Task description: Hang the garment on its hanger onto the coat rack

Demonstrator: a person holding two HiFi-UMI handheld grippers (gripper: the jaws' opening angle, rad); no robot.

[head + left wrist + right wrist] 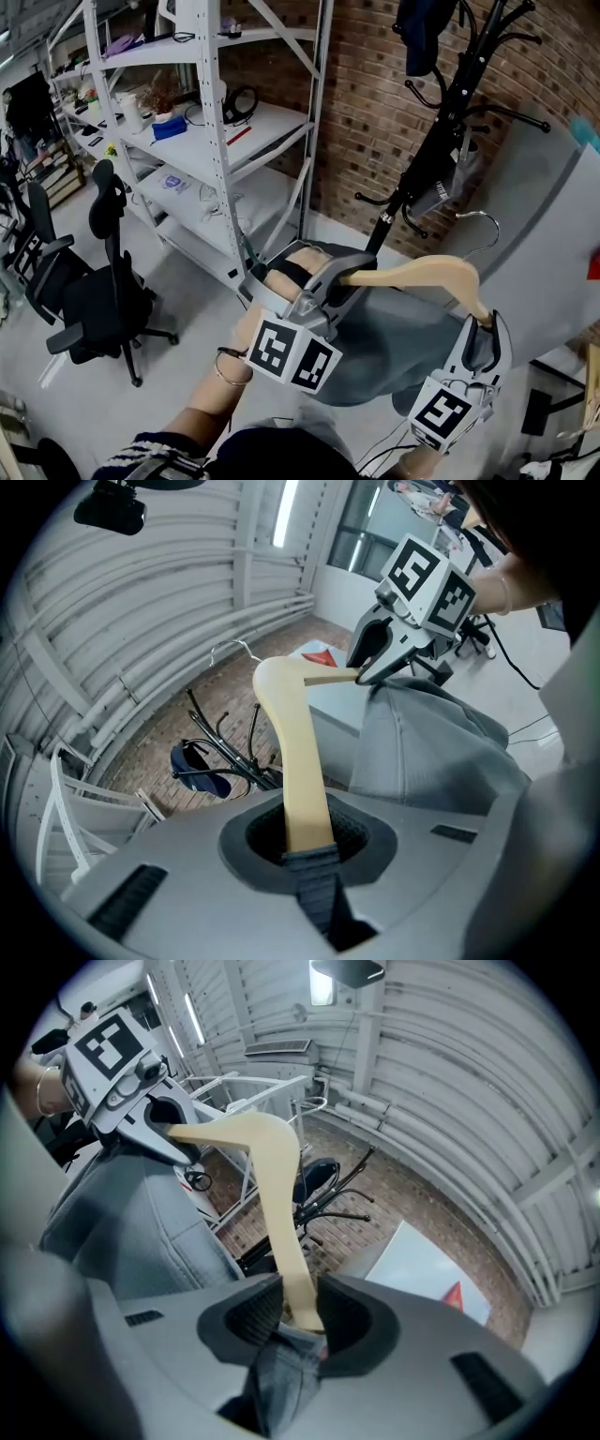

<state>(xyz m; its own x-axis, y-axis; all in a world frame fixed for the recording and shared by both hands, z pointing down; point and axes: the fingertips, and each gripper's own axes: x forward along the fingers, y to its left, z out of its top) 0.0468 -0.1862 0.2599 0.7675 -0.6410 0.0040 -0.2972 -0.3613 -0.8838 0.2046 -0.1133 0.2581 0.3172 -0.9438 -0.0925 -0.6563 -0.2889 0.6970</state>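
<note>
Firmly, left tool (339,278) and right tool (485,330) clamp the hanger (422,273).

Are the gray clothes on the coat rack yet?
Not yet. The left tool and right tool hold the wooden hanger, and its hook hangs free beside the coat rack.

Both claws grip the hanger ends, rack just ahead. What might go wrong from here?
The metal hook could miss or snag among the crowded pegs of the coat rack. The right claw pinches garment fabric along with the hanger, so letting go might drag it askew.
</note>
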